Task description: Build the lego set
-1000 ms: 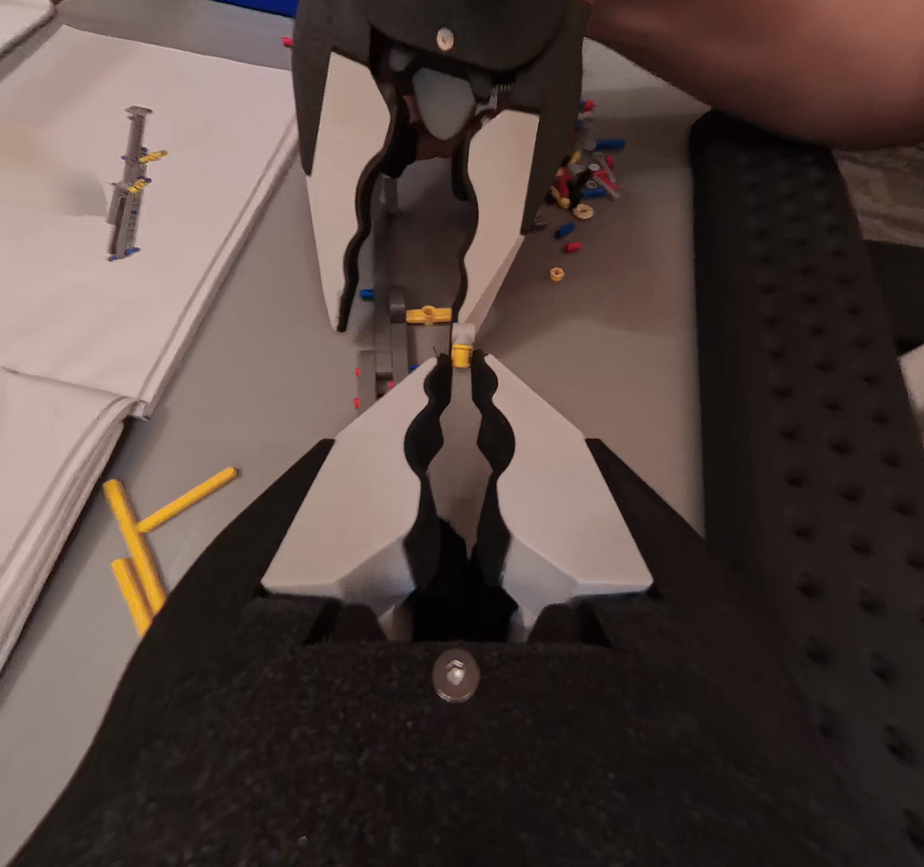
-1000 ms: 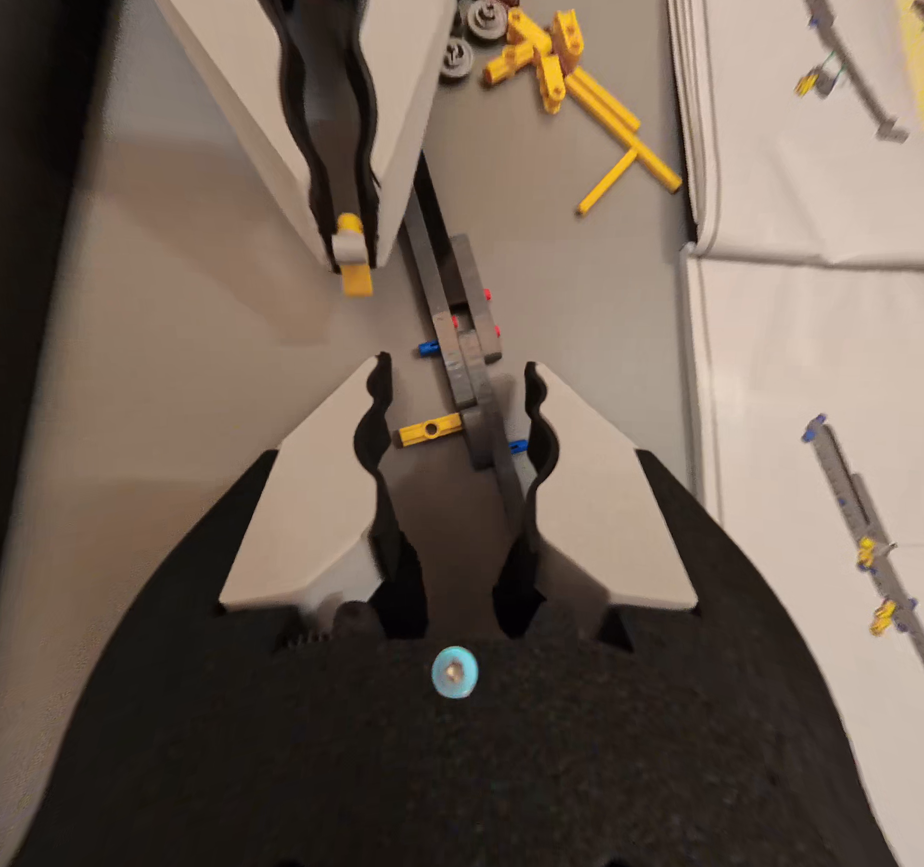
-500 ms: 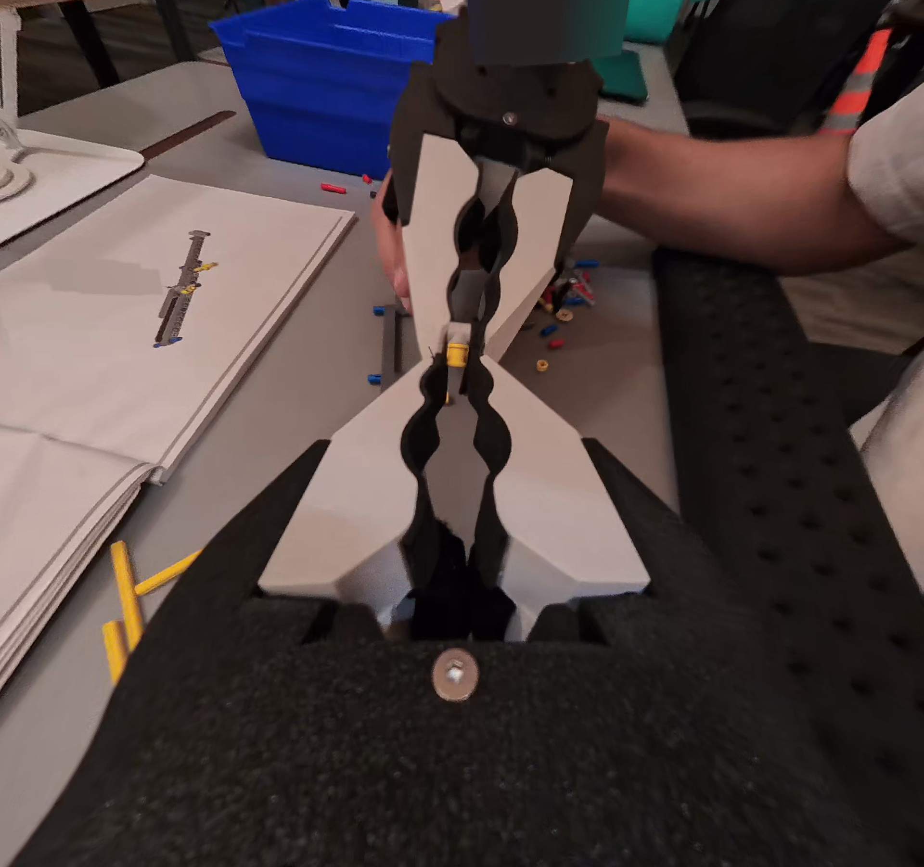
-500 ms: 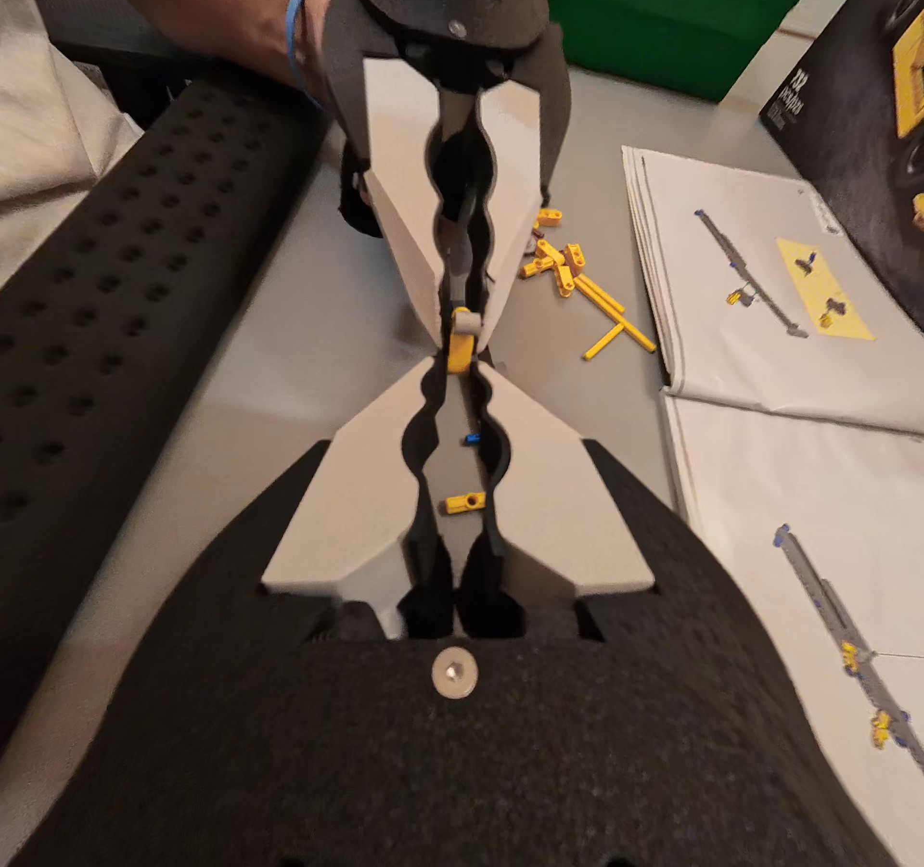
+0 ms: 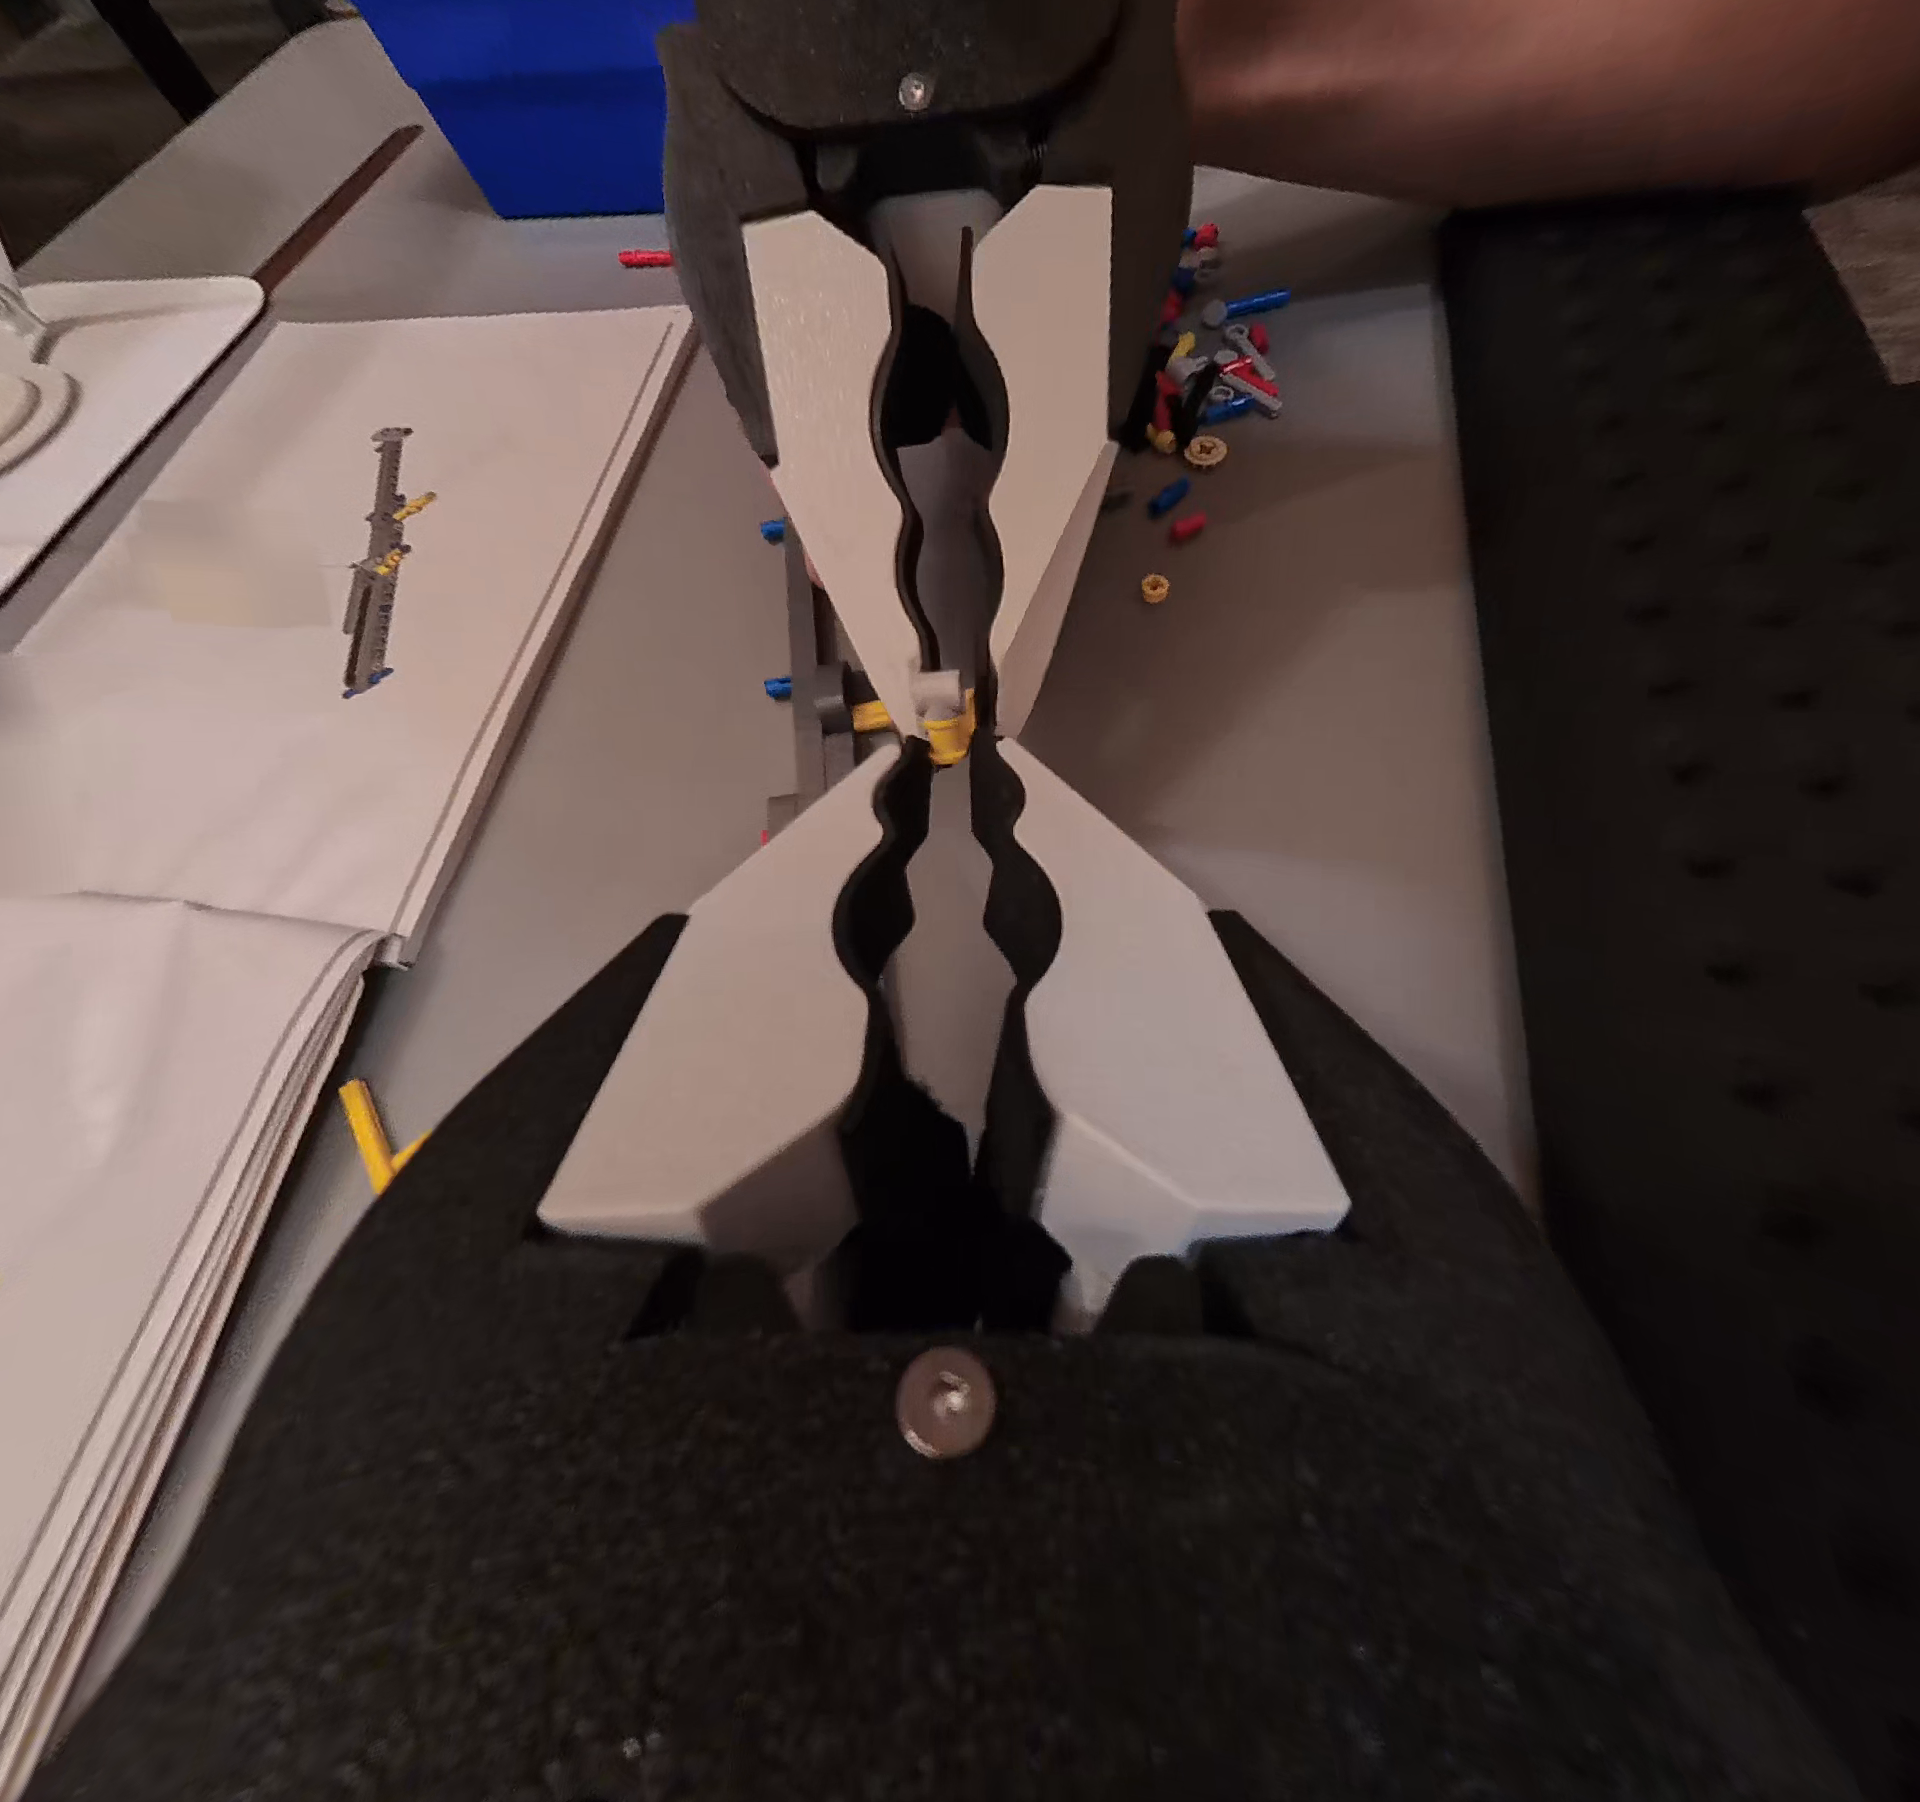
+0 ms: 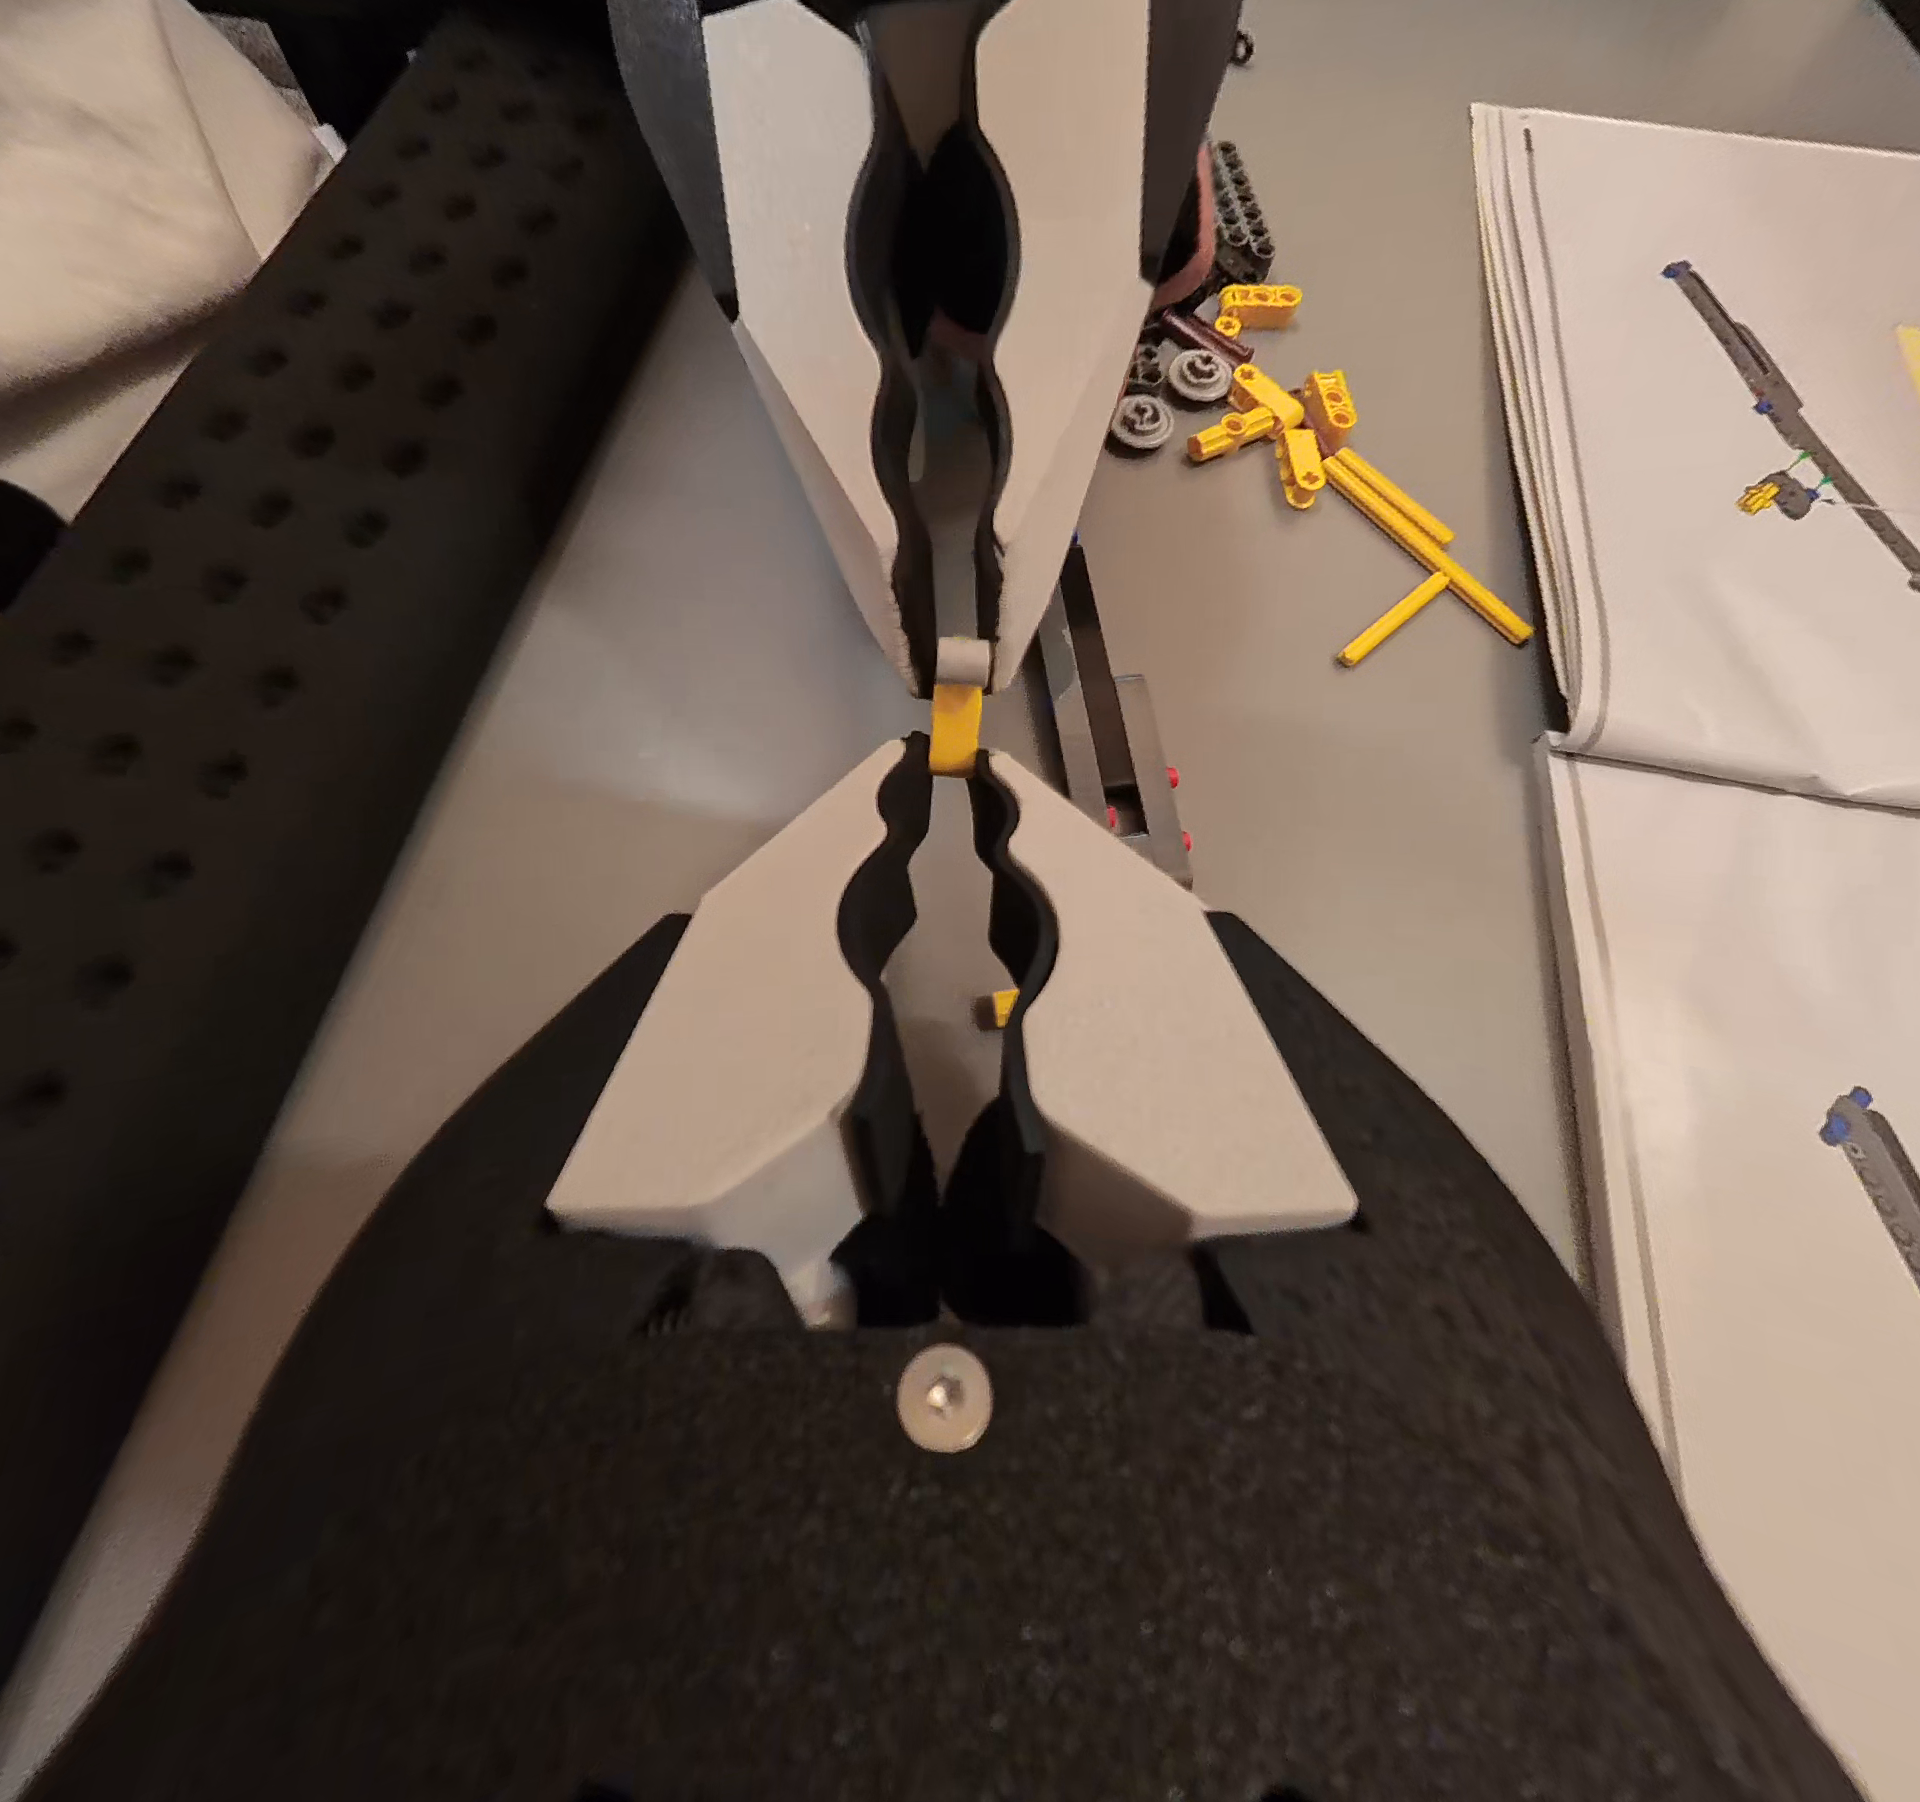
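Both grippers meet tip to tip above the table. The left gripper (image 6: 956,677) is clamped on a small grey piece (image 6: 964,659), the right gripper (image 6: 948,755) on a yellow piece (image 6: 954,732) — the two touch end to end, seemingly being pressed together. Below lies the dark grey beam assembly (image 5: 816,703) with blue and red pins, a short run only. Loose yellow parts (image 6: 1351,474) and the open booklet (image 6: 1714,505) suggest most of the build remains.
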{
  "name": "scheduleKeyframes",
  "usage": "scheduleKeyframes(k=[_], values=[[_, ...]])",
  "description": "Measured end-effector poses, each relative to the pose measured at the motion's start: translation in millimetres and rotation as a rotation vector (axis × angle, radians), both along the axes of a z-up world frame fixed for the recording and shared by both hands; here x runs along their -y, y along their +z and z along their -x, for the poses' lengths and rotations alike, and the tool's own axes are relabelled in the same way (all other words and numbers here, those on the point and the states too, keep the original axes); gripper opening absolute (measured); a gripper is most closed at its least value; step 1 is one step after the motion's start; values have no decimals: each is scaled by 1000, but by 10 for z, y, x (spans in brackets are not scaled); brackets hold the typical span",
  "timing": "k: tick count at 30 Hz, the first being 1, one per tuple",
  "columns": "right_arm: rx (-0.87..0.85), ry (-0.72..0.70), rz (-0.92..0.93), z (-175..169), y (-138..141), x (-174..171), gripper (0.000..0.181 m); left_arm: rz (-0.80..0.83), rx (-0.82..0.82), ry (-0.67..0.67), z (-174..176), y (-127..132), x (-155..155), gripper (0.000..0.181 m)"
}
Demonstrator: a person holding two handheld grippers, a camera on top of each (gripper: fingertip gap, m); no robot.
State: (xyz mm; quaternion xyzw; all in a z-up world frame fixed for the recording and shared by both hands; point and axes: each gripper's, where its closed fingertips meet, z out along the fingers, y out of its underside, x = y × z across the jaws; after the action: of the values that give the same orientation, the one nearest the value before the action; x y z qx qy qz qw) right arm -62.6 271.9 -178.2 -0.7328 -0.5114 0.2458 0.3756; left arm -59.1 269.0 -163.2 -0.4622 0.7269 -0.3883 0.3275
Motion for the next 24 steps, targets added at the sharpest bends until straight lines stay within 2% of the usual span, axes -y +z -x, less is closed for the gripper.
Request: scheduleKeyframes(k=[3,5,8,11,15,17,24], values=[[41,-24,-2,-25,-57,-38,9,41,-75,54,16,-68,-28,5],[76,-60,-25,-130,-39,-115,33,39,-113,79,29,-121,-59,5],[108,-85,-31,-265,-78,-258,55,-2,-153,113,31,-210,-136,5],[146,-25,-3,-243,-236,-307,62,-20,-199,109,20,-315,-123,5],[164,2,24,-212,-328,-332,63,-36,-219,97,-16,-391,-90,5],[183,16,62,-212,-358,-298,55,-39,-229,95,-22,-420,-100,5],[248,61,88,-212,-366,-277,48,-98,-265,76,-44,-492,-118,5]])
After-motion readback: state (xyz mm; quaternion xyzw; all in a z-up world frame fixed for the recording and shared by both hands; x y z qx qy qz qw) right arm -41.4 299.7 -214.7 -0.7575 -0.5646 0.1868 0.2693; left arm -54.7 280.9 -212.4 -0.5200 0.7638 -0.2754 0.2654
